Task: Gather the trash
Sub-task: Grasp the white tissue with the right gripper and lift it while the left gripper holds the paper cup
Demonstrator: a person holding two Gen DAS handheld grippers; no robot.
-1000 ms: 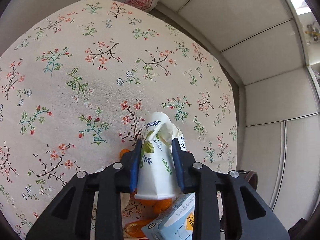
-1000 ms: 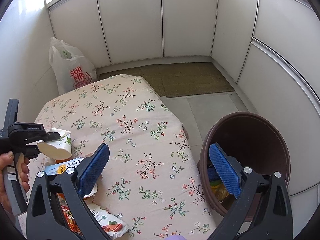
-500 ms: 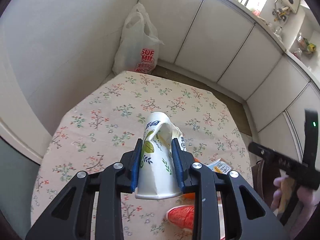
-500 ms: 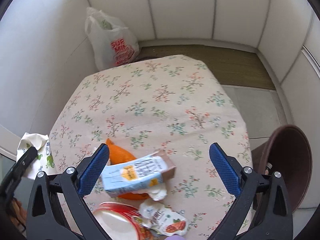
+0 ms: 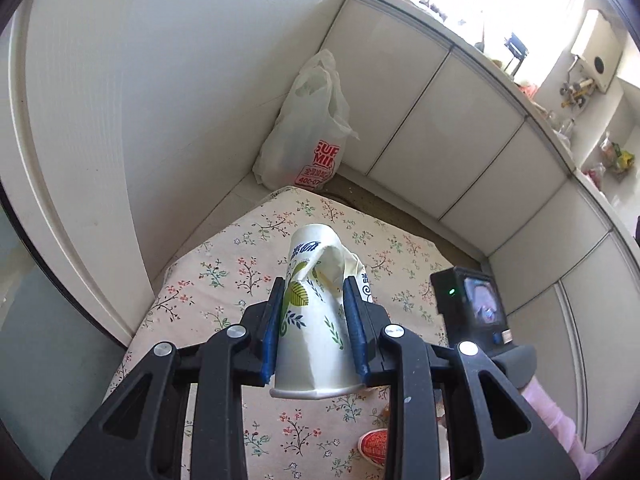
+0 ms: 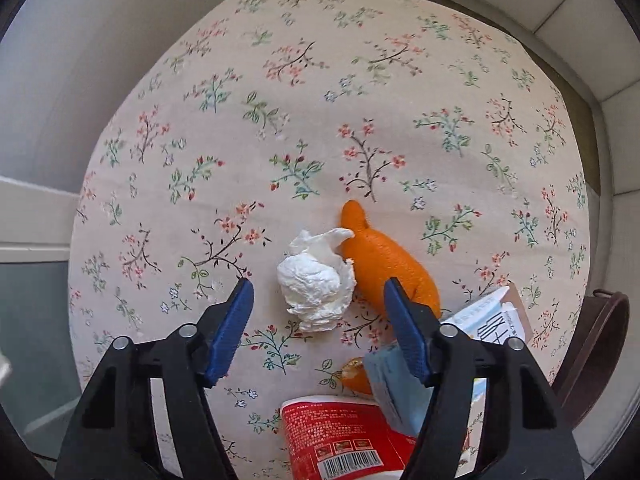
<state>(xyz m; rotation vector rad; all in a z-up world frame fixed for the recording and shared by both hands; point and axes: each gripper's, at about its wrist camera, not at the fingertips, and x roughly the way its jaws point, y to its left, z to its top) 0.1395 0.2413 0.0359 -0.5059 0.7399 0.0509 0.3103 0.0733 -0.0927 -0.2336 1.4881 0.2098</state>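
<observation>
Our left gripper (image 5: 314, 332) clamps a crumpled paper cup (image 5: 316, 312), held above the floral tablecloth (image 6: 280, 100). Our right gripper (image 6: 320, 328) gapes wide just above the crumpled tissue (image 6: 316, 280), which touches the orange peel (image 6: 384, 264); a brown bin (image 6: 596, 344) sits beside the tablecloth, its contents hidden.

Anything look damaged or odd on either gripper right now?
Yes: the paper cup clamped in the left gripper is crushed, its far end folded in and creased. The right gripper is open and empty above the crumpled tissue, which touches the orange peel on the tablecloth.
</observation>
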